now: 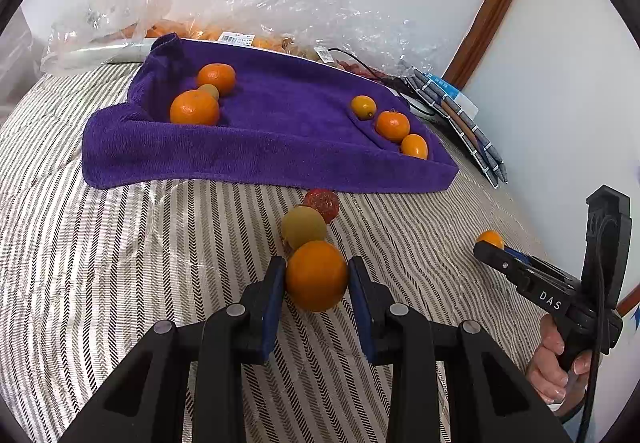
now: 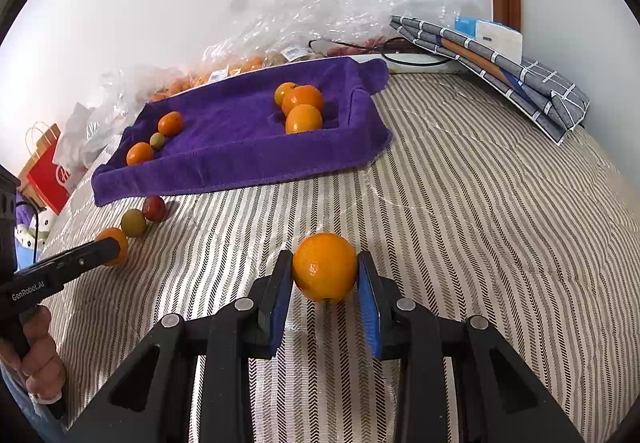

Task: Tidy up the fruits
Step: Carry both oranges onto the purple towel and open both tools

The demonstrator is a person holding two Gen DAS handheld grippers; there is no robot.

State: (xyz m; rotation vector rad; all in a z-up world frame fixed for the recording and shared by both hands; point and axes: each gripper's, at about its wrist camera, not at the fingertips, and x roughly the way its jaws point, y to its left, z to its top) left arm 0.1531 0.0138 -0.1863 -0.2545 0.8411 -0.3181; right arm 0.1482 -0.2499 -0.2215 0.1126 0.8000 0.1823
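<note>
Left gripper (image 1: 316, 275): blue-padded fingers (image 1: 274, 295) clenched on an orange fruit (image 1: 316, 275), one pad on each side of it; also seen side-on at the left edge of the right wrist view (image 2: 108, 251), with a hand (image 2: 40, 359) on its handle.
Left fruit: the nearest of a short row on the striped bed (image 1: 120, 263); a yellow-green fruit (image 1: 303, 226) touches it from behind, and a red fruit (image 1: 322, 204) lies beyond that, just in front of the towel's near edge.
Right gripper (image 2: 325, 275): fingers (image 2: 280, 295) grasping a second orange fruit (image 2: 325, 267), pads pressed to its left and right sides; in the left wrist view it shows at the right (image 1: 490, 245), held by a hand (image 1: 556, 367), with that fruit (image 1: 491, 239) at its tip.
Right fruit: low over the striped bed cover, well apart from the row; whether it rests on the cover cannot be told.
Towel (image 1: 280, 131): purple, draped over a tray shape with raised edges, on the bed beyond both grippers.
Towel, left group: two mandarins (image 1: 195, 107) with a small greenish fruit (image 1: 209, 91) between them, touching.
Towel, right group: three orange fruits (image 1: 393, 126) in a line along the right rim.
Behind towel: clear plastic bags (image 1: 304, 15) holding more orange fruit, against the wall.
Right of towel: folded grey checked cloth (image 2: 520, 71).
Far left, right wrist view: red paper bag (image 2: 50, 175).
</note>
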